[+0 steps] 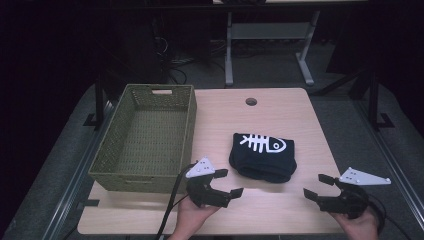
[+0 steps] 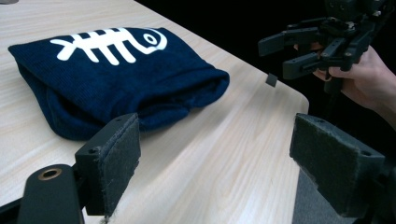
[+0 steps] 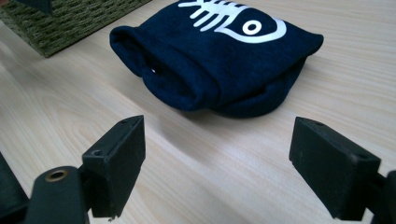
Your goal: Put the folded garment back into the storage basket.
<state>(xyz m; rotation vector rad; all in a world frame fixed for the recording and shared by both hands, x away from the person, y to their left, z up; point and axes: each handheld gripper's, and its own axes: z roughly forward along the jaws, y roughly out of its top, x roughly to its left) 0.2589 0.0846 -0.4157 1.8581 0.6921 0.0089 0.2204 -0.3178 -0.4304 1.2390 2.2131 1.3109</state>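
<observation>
Both claws, left claw (image 1: pixel 228 181) and right claw (image 1: pixel 317 187), are spread wide and hold nothing, near the folded blue cloth (image 1: pixel 263 156) on the tabletop (image 1: pixel 300 125).

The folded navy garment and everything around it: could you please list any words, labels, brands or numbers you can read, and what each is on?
None: no readable text anywhere.
The navy garment bears a white fish-skeleton graphic, no lettering.
The woven basket, wooden table and both tongs, left and right, carry no legible marking.
</observation>
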